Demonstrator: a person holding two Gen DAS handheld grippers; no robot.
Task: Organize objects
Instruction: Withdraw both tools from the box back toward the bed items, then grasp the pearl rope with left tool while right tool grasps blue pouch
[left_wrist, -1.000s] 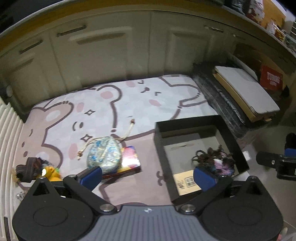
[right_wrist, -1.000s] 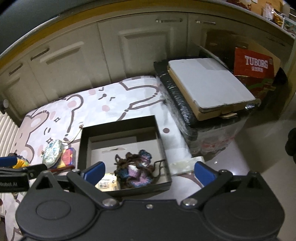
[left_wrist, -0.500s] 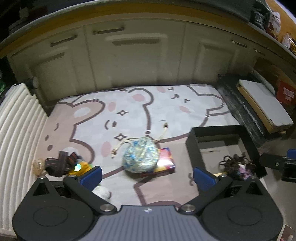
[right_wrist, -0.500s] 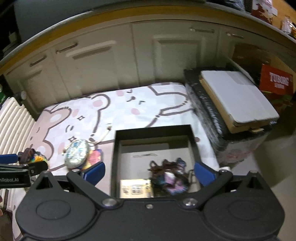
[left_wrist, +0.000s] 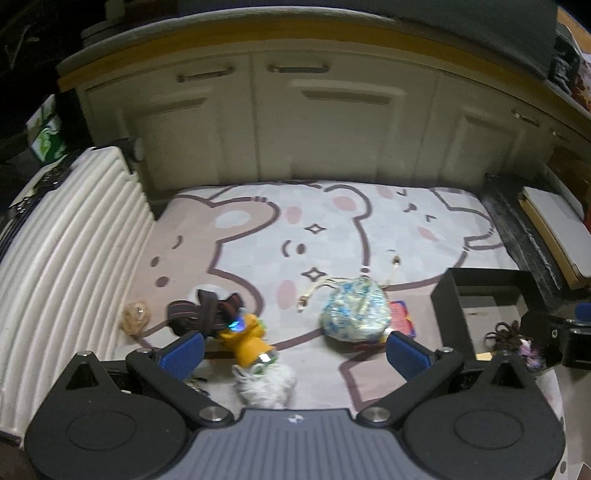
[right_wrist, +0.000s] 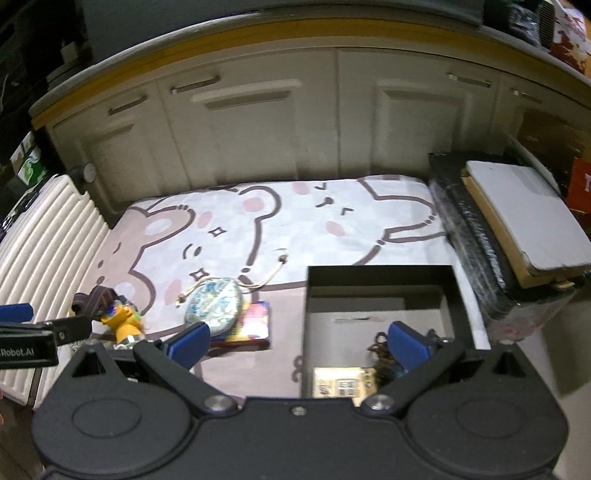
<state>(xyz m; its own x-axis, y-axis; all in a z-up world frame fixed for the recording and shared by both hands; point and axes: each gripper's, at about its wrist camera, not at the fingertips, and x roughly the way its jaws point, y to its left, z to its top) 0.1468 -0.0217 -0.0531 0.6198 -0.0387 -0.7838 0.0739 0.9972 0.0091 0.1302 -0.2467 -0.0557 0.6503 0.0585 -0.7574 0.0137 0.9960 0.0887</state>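
On the bear-print mat (left_wrist: 332, 229) lie a blue-patterned drawstring pouch (left_wrist: 355, 314) over a colourful flat packet (left_wrist: 402, 322), a yellow toy (left_wrist: 246, 341), a dark strap (left_wrist: 203, 312), a white fluffy thing (left_wrist: 266, 384) and a small clear bag (left_wrist: 136, 315). My left gripper (left_wrist: 293, 352) is open and empty above the yellow toy and the fluffy thing. A black open box (right_wrist: 380, 295) holds a dark yarn bundle (right_wrist: 380, 350) and a tan card (right_wrist: 341, 382). My right gripper (right_wrist: 299, 343) is open and empty, over the box's left wall.
Cream cabinets (left_wrist: 332, 122) stand behind the mat. A white ribbed radiator (left_wrist: 62, 251) runs along the left. A black wrapped block with a flat carton on top (right_wrist: 517, 229) stands right of the box.
Both grippers have swung left. The yellow toy, strap and fluffy thing now sit between my left fingers; the box has slid to the right in both views. Nothing was grasped.
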